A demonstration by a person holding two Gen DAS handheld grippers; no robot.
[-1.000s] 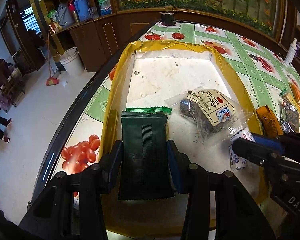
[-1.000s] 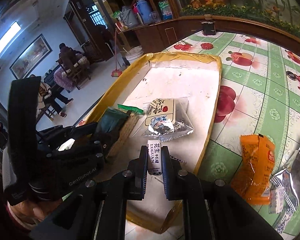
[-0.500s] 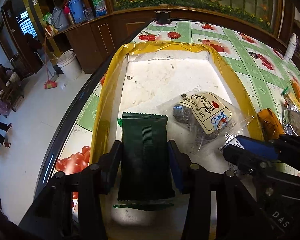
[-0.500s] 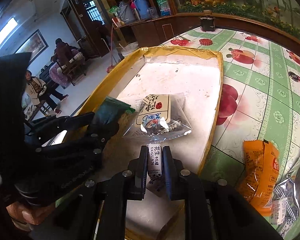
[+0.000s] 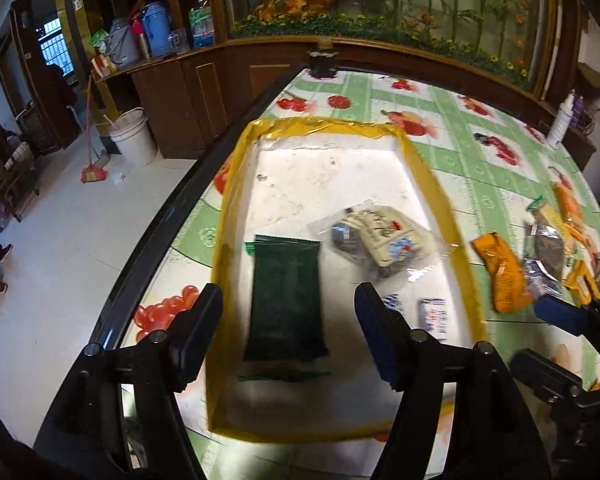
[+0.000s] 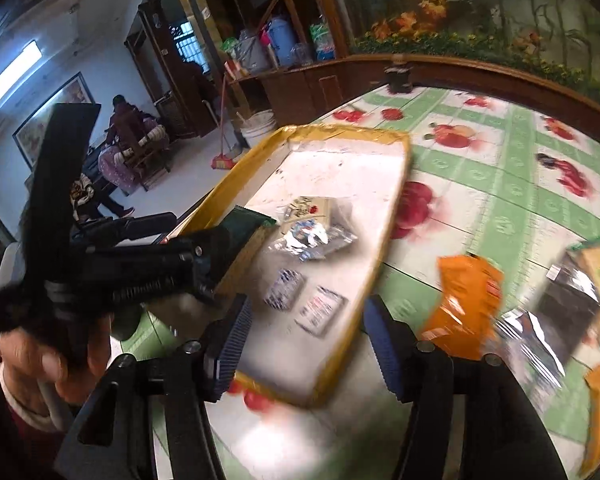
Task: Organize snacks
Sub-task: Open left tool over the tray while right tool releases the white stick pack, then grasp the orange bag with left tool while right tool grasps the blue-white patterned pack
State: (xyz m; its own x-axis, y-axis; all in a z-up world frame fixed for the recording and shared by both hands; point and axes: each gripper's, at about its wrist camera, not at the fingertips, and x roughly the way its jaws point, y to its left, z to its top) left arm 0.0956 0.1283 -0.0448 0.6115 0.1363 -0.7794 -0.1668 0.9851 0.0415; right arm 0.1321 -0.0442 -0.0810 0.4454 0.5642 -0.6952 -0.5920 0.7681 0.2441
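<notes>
The left gripper (image 5: 288, 328) hangs over the near end of the tray (image 5: 432, 184), and its 2 fingers (image 5: 198, 330) are spread wide with nothing between them. The tray has a yellow rim and a white floor, and it sits on the tabletop (image 5: 452, 120) with the green and red fruit cloth.

At the left side of the tray lies a dark green snack pack (image 5: 286, 300), flat and long. To its right, still in the tray, is a clear bag with a cream label (image 5: 380, 236). Nearer than that bag lie 2 small white and blue packets (image 5: 432, 314), side by side and just apart.

Right of the tray, out on the tabletop, lies an orange snack bag (image 5: 500, 272). Past it sits a small pile of more snacks (image 5: 556, 256), orange and silver ones.

The right gripper (image 6: 306, 342) hangs over the near right corner of the tray. Its fingers (image 6: 228, 346) are wide apart too and hold nothing. The picture from this side is blurry.
</notes>
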